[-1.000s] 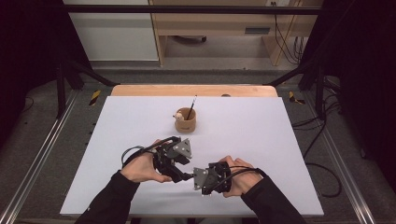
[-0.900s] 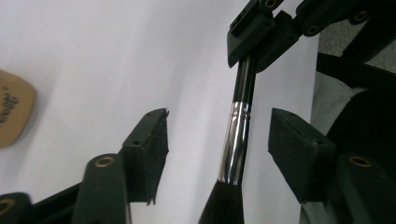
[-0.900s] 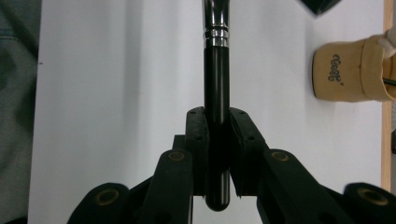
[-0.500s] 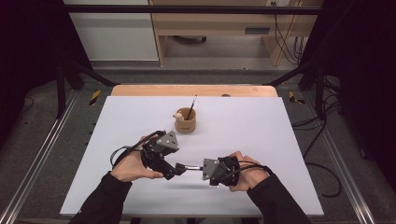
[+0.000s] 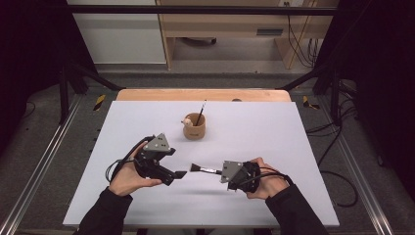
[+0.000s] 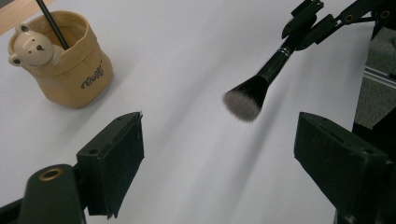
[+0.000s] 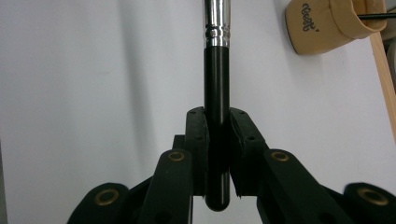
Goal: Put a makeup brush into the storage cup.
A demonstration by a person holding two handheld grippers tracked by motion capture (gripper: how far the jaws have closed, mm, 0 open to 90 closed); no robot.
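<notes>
The right gripper has its jaws squeezed tight on the black handle of the brush. The handle sits right between the two pads, with its round end poking out just below them. Above the pads the handle goes on to a shiny silver ring.

In the high view, the right gripper holds the brush flat, a little above the table. The fluffy end points at the left gripper, and there is a small gap between them.

The left gripper has its jaws wide open, and they have just been opening. Nothing is between them (just bare white table). In this view the brush hangs in the air past the jaws, not touching them. Its dark hairs have pale tips. The right gripper grips it at the top of the picture.

Each gripper sits in one of the person's hands, and the dark sleeves come in from the bottom of the high view.

Farther back on the table stands a tan cup, well apart from both grippers. It has a little bear on its rim (a cute one) and a thin black stick leaning inside it. A wooden strip runs along the far edge of the table.
</notes>
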